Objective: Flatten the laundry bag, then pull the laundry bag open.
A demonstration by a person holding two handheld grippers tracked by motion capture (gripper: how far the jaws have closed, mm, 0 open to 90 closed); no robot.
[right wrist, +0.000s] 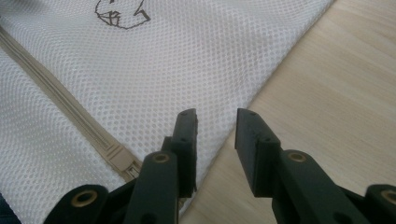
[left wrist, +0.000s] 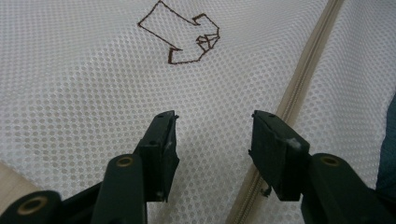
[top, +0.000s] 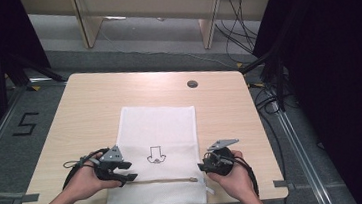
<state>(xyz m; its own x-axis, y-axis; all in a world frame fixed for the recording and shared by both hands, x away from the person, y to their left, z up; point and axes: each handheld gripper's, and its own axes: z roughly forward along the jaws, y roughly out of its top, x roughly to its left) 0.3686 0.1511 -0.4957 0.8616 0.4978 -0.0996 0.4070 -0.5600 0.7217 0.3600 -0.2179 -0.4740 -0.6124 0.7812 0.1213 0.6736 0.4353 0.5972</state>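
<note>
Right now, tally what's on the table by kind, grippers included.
Mesh bag: 1
Grippers: 2, left gripper, right gripper, both open
Total: 3

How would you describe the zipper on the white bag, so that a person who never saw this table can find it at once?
On the wooden table lies a flat white mesh bag with a small brown outline drawing. Near its edge closest to the person, a thin beige zipper runs straight across. It is the bag's one beige stripe.
</note>
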